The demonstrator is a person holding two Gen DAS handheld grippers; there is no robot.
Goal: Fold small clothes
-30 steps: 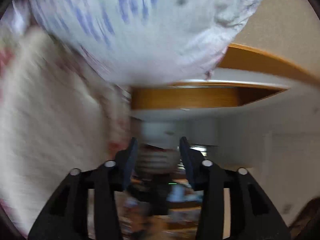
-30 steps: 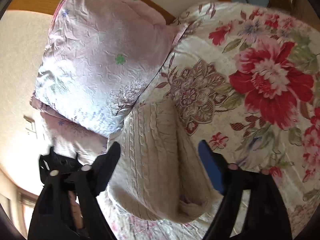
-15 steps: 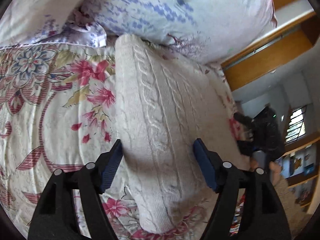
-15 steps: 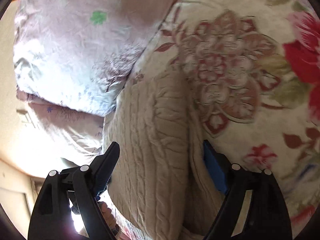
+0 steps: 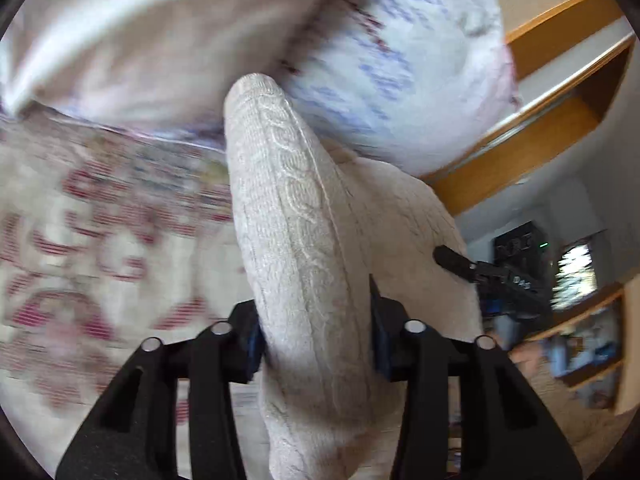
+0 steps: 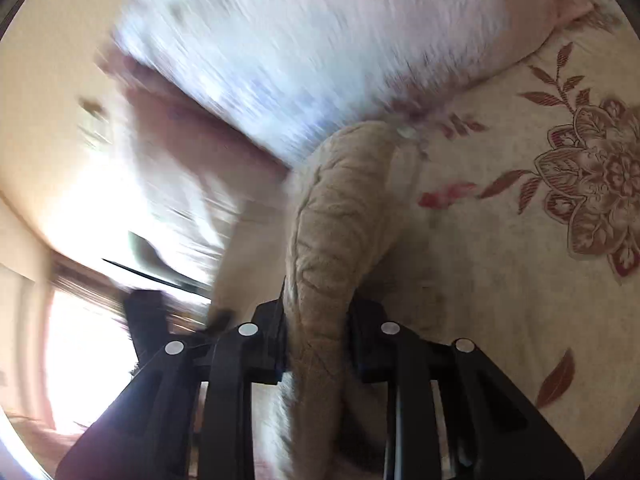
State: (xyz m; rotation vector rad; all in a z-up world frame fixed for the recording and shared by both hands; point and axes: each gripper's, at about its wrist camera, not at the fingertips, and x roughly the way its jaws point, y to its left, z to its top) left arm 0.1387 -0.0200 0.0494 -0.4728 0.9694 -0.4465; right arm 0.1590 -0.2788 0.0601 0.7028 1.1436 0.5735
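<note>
A cream cable-knit sweater [image 5: 296, 216] lies on a floral bedspread [image 5: 80, 248], its far end against the pillows. My left gripper [image 5: 316, 340] is shut on a bunched fold of it; the knit fills the gap between the jaws. In the right wrist view the same sweater [image 6: 336, 216] is pinched in my right gripper [image 6: 318, 344], which is also shut on a fold. The right gripper's black finger [image 5: 452, 260] shows past the sweater in the left wrist view. Both views are motion-blurred.
Two pale printed pillows [image 5: 400, 60] [image 6: 320, 32] lie just beyond the sweater. A wooden headboard [image 5: 532, 136] and a wall stand behind them. The floral bedspread [image 6: 540, 240] spreads to the right of the sweater. Shelves [image 5: 580, 340] are at the far right.
Both grippers were open over the sweater half a second ago; both have now closed on folds of it. The views have shifted and blurred with the motion.
</note>
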